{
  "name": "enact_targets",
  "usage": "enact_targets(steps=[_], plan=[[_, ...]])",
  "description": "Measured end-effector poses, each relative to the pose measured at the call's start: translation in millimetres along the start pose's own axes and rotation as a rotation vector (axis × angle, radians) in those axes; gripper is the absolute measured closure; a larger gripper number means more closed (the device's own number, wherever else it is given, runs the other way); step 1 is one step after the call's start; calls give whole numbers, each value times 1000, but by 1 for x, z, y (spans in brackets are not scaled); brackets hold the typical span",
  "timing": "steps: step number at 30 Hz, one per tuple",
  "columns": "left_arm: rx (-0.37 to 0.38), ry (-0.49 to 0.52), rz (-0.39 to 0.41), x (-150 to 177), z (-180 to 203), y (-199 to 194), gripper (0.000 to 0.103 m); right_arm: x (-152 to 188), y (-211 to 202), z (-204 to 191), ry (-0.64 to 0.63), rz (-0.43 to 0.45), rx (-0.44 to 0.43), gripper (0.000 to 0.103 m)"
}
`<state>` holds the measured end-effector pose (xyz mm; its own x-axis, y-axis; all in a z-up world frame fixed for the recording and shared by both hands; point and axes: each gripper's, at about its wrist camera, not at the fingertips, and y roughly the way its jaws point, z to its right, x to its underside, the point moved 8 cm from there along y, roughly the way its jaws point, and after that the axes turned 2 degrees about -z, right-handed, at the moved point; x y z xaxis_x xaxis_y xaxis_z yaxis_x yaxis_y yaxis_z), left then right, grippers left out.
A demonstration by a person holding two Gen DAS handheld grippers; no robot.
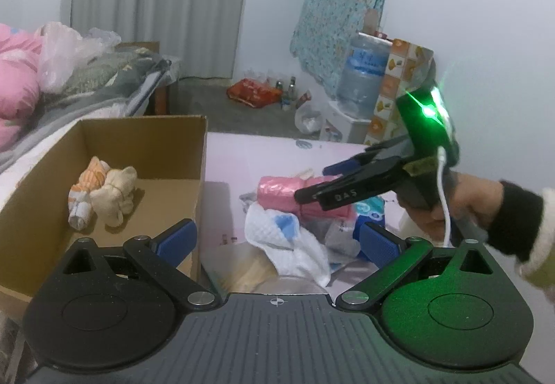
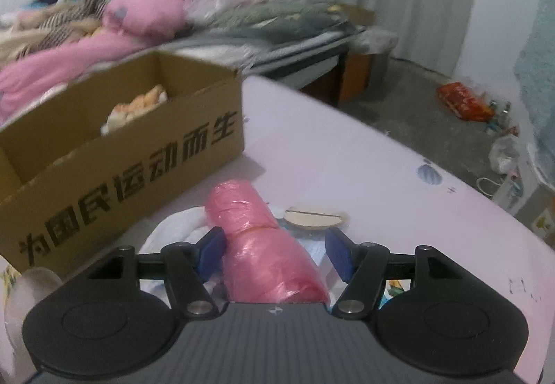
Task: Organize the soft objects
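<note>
Cardboard box stands at the left on the pale pink table, with two small plush toys lying inside it. To its right, the left gripper hangs with fingers spread wide over a white cloth, holding nothing. Further right, the right gripper has its fingers spread around a pink plastic roll; the right pad stands clearly apart from it.
</note>
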<state>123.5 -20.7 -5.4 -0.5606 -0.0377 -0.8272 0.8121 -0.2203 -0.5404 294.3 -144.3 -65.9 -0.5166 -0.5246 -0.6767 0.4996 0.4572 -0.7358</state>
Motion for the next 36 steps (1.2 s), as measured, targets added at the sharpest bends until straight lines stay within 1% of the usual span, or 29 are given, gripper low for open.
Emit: enact_targets(steps=[3, 5, 7, 8, 10, 12, 15, 17, 19, 22, 24, 26, 30, 31, 34, 36], plan=[[15, -18, -11, 3, -3, 1, 2, -3, 8, -7, -49, -64, -11, 53], [25, -29, -7, 5, -6, -2, 2, -1, 12, -14, -95, -118, 3, 53], [27, -33, -1, 7, -7, -5, 2, 4, 16, -21, -133, -170, 22, 58], [28, -35, 1, 7, -9, -6, 2, 6, 18, -24, -152, -189, 42, 59], [32, -45, 3, 8, -11, -9, 2, 7, 18, -29, -164, -200, 66, 60], [36, -56, 3, 9, -14, -12, 2, 3, 16, -32, -146, -202, 77, 64], [51, -66, -4, 13, -16, -17, 2, -2, 9, -32, -110, -191, 112, 64], [66, -73, -11, 17, -16, -20, 2, -4, 1, -30, -63, -187, 122, 64], [85, -77, -16, 20, -16, -26, 2, -6, -11, -29, -20, -173, 114, 65], [109, -86, -27, 26, -16, -34, 2, -3, -44, -29, 60, -126, 94, 65], [132, -87, -38, 31, -17, -41, 2, 6, -70, -32, 132, -108, 68, 65], [152, -99, -59, 38, -19, -46, 2, 23, -94, -35, 214, -98, 35, 65], [188, -120, -137, 58, -21, -50, 2, 67, -120, -53, 370, -133, -62, 65], [187, -117, -151, 63, -21, -50, 2, 80, -122, -59, 410, -145, -88, 65], [189, -102, -185, 77, -17, -51, 2, 114, -118, -74, 513, -168, -129, 64], [197, -105, -214, 87, -14, -49, 2, 131, -110, -79, 561, -172, -120, 64]])
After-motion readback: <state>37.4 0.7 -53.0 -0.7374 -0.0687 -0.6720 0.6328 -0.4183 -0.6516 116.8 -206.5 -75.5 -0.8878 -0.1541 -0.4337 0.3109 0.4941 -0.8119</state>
